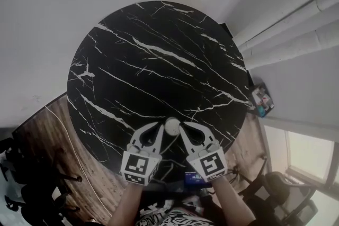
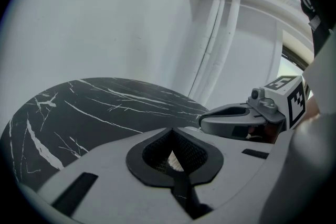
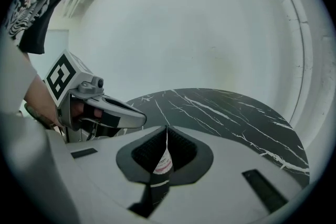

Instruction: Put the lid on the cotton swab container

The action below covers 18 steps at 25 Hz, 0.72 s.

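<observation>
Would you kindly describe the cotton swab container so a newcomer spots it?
Look at the near edge of the round black marble table. Between the left claw and right claw sits the cotton swab container, the only small white round thing there.

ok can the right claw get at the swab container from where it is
Probably yes: the swab container sits right at the tip of the right claw, nothing between them; the left claw only flanks its far side.

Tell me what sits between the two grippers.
A small white round container sits between the left gripper and the right gripper, on the black table; the head view shows it.
</observation>
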### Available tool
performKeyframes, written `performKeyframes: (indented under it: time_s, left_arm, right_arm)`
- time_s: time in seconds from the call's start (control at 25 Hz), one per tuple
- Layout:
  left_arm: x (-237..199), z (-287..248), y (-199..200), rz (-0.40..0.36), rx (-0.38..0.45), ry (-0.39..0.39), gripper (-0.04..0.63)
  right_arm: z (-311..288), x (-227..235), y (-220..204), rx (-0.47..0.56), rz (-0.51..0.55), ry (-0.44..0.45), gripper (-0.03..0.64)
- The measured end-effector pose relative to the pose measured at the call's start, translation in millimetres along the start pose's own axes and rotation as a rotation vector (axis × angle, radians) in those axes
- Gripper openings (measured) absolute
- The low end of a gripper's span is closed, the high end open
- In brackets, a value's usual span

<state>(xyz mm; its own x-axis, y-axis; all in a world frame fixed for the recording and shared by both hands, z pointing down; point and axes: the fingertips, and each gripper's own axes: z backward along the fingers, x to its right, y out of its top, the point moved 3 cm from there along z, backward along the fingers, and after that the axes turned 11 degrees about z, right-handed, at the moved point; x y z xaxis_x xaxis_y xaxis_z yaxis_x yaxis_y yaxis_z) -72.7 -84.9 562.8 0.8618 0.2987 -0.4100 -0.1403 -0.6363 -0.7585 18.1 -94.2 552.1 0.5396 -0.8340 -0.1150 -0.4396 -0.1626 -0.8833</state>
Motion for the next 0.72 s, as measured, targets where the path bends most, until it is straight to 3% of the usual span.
performKeyframes:
  time_s: [0.72]
  left_arm:
    - [23,37,48,-0.16,0.108,-0.008,0.014]
  right_arm:
    - [52,8,36,0.069,-0.024,-0.177,0.017]
